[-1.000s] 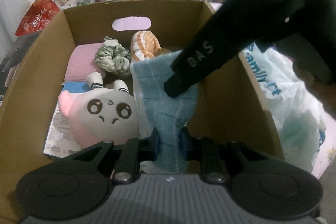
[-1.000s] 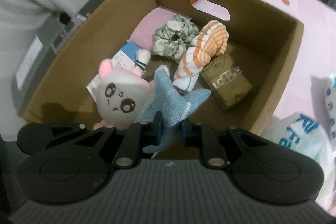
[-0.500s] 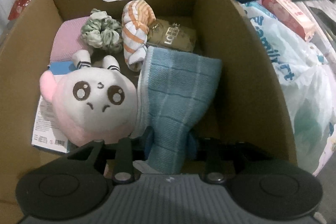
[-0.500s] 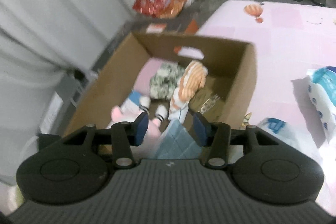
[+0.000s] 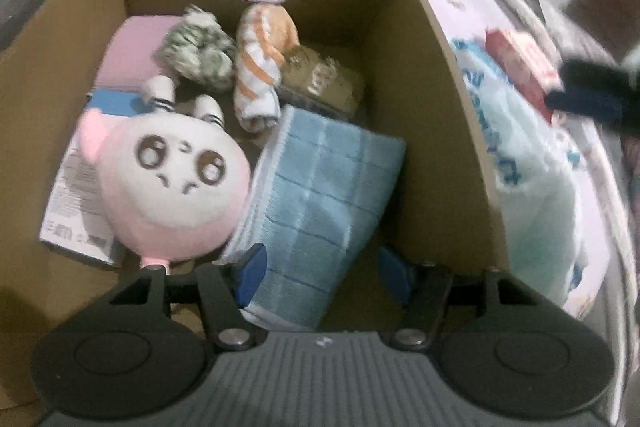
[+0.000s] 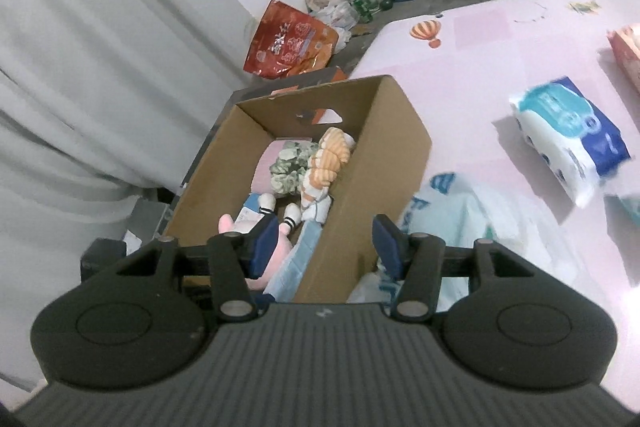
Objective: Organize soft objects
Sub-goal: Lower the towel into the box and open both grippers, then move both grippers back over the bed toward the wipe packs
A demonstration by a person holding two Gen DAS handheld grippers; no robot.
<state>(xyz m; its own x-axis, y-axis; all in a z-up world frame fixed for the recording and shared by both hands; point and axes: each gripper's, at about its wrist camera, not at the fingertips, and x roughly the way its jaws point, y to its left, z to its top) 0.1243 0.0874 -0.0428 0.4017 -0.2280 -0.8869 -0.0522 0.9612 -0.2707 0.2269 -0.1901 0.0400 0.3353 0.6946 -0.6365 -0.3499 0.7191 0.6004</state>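
Observation:
A cardboard box [image 5: 436, 131] holds a folded blue towel [image 5: 324, 195], a pink and white plush [image 5: 172, 187], an orange striped cloth [image 5: 260, 67], a green scrunchie [image 5: 196, 51] and a tan pouch [image 5: 320, 83]. My left gripper [image 5: 322, 273] is open just above the near end of the towel, which lies loose in the box. My right gripper [image 6: 326, 247] is open and empty, high above the box [image 6: 384, 163]; the towel [image 6: 296, 259] and plush [image 6: 256, 247] show below it.
A white and blue plastic bag [image 5: 528, 167] lies right of the box on a pink mat [image 6: 500, 39]. A blue and white tissue pack [image 6: 572, 135] lies on the mat. A red packet [image 6: 288, 43] and clutter sit on the floor beyond. A grey curtain [image 6: 80, 67] hangs left.
Both grippers opened and let go of the blue towel, which now lies in the box. My right gripper rose and pulled away to the right. My left gripper backed off slightly.

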